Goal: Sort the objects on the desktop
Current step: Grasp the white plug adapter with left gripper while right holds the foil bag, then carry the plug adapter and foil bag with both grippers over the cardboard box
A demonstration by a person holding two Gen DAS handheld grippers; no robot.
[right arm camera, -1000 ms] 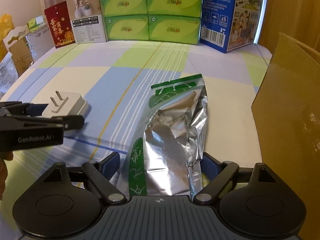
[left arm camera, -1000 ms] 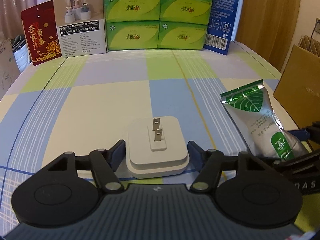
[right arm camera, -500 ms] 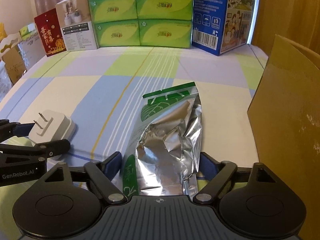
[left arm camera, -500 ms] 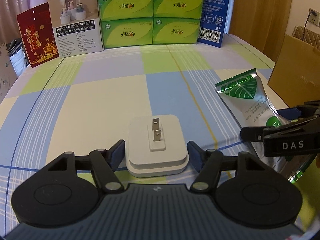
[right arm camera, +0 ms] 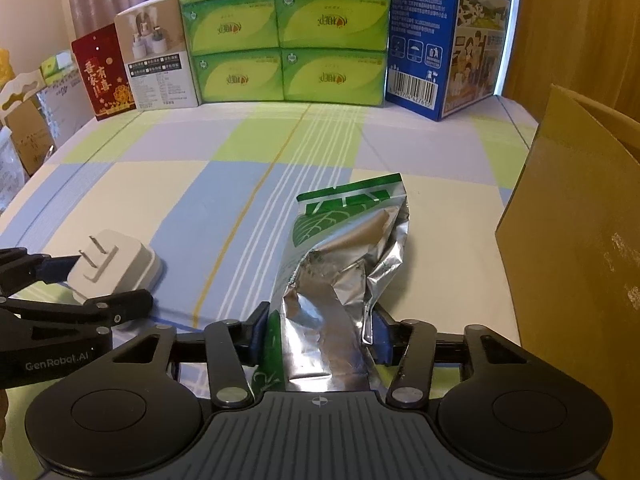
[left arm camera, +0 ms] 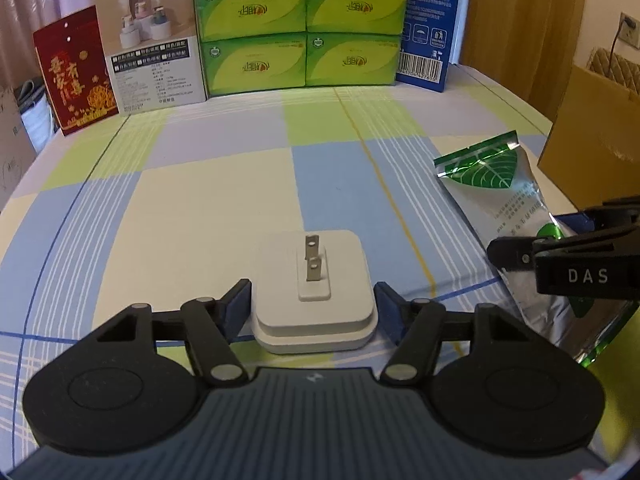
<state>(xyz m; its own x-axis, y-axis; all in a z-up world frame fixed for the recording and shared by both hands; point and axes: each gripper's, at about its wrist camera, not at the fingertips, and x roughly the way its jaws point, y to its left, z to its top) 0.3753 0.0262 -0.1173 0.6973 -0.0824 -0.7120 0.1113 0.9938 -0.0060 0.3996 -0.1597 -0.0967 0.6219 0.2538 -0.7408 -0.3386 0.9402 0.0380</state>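
The checked cloth-covered table carried both task items toward its near edge, with the brown cardboard box standing at its right edge. The foil pouch, the larger item, lay just left of that box, its green sealed end pointing to the far edge. The right gripper was clamped across the pouch's crumpled near end. The foil looked thin, soft and slick, probably light and part empty; a hold across the creased body seemed likelier to stay put than one on the flat seal. The white plug adapter sat left of the pouch, prongs up. The left gripper had its pads against the adapter's two flanks, apparently gripping it. The adapter appeared rigid, smooth and compact, best taken by its flat sides, clear of the prongs.
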